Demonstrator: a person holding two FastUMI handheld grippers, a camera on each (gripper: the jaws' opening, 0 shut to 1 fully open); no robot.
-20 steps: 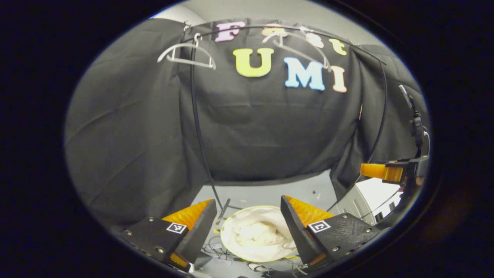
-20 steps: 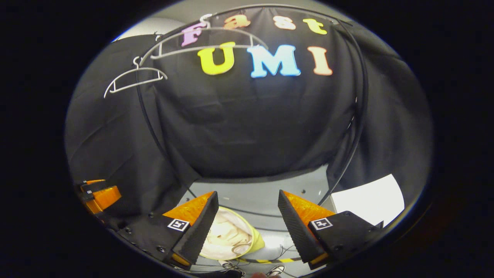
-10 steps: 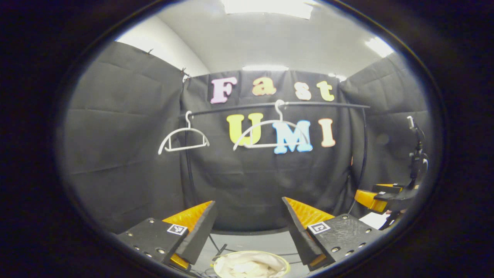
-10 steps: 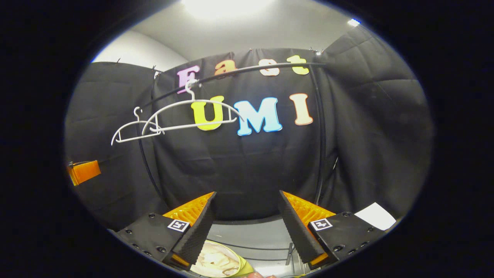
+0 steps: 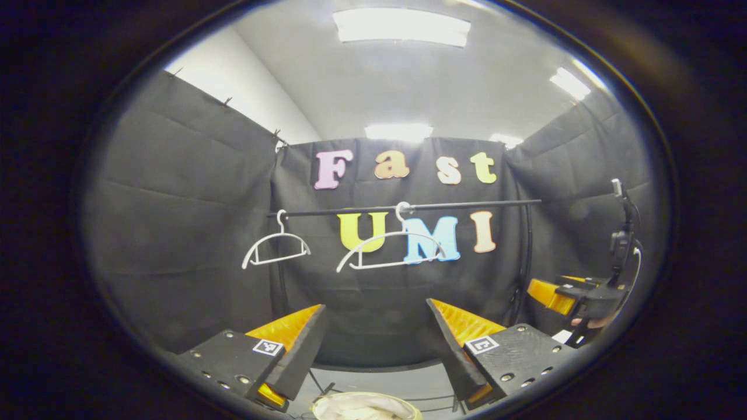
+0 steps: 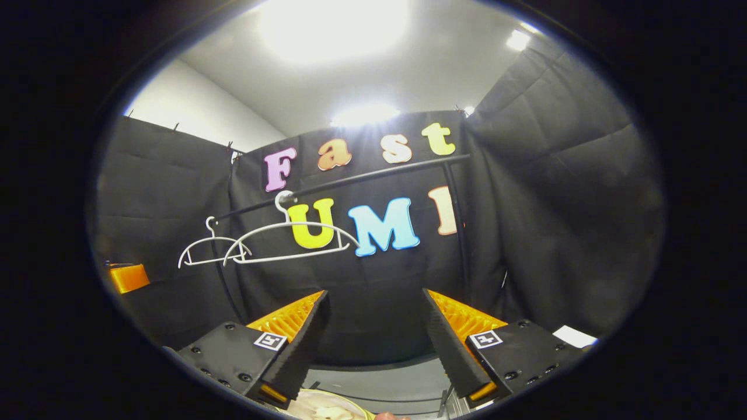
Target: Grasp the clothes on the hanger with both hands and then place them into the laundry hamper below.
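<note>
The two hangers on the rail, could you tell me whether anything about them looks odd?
Nothing is damaged or askew. Both white hangers hang bare on the rail, and pale cloth lies in the hamper below.

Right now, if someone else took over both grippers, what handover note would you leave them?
Left gripper: open, holding nothing, raised and facing the rail.
Right gripper: open, holding nothing, raised beside it.
Two white hangers hang bare on the rail; no garment is on either.
The laundry hamper sits on the floor below, with pale clothes lying inside it.
Done: the clothes are off the hanger and in the hamper, both grippers released.
Left: nothing visible remains to move; judging by this, just park the grippers.
</note>
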